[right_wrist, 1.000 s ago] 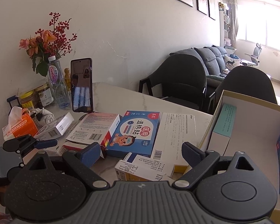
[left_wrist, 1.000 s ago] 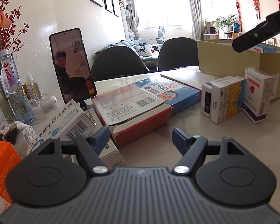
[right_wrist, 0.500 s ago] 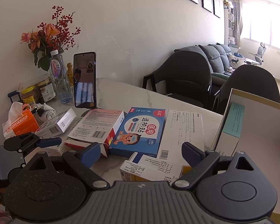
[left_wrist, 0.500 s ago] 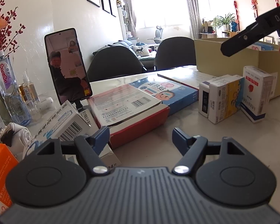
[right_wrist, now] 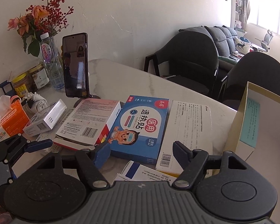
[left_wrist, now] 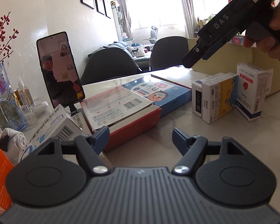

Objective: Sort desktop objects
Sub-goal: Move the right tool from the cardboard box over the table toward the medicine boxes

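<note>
My left gripper (left_wrist: 140, 137) is open and empty, low over the marble table (left_wrist: 177, 141), just short of a flat red-and-white box (left_wrist: 121, 108). A flat blue box with a cartoon child (left_wrist: 158, 93) lies behind it. To the right stand a white-and-yellow box (left_wrist: 218, 97) and a white box with a red mark (left_wrist: 252, 91). My right gripper (right_wrist: 141, 154) is open and empty above the blue box (right_wrist: 141, 127) and a white-and-blue box (right_wrist: 140, 171). A hand holds it at the upper right of the left wrist view.
An open cardboard box (right_wrist: 240, 115) stands at the right with a teal-labelled box (right_wrist: 250, 119) inside. A phone (right_wrist: 76, 65) stands upright at the back. A water bottle (right_wrist: 50, 56), jars, an orange tissue pack (right_wrist: 9, 119), a white-and-blue carton (right_wrist: 46, 119) and a flat white box (right_wrist: 188, 127) crowd the table.
My right gripper has dropped lower and moved left, closer to the boxes, and looms larger in the left wrist view. The left gripper has barely shifted. Both stay open.
</note>
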Available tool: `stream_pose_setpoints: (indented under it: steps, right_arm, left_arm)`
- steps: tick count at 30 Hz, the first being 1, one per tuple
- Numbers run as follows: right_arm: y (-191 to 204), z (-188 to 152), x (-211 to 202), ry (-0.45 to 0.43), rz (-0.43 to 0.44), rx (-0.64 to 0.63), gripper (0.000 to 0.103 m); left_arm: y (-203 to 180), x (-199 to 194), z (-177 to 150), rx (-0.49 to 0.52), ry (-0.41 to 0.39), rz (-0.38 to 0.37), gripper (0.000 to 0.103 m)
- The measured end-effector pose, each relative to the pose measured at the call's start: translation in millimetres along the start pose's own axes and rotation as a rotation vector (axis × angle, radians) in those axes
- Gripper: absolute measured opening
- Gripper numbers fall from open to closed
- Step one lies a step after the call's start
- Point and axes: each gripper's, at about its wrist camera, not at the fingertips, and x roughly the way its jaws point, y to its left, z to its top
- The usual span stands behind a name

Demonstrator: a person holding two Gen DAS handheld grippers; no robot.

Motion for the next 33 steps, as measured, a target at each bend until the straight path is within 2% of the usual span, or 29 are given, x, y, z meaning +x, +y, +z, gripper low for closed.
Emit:
stream_pose_setpoints:
  steps: [15, 33]
  right_arm:
    - [-11, 16, 46, 0.196, 0.016, 0.014, 0.071]
    - [4, -5, 33, 0.242, 0.063, -0.039, 0.07]
  left_arm:
    - [1, 2, -1, -0.003, 0.01, -0.009, 0.075]
    - [2, 3, -1, -0.011, 0.017, -0.013, 0.078]
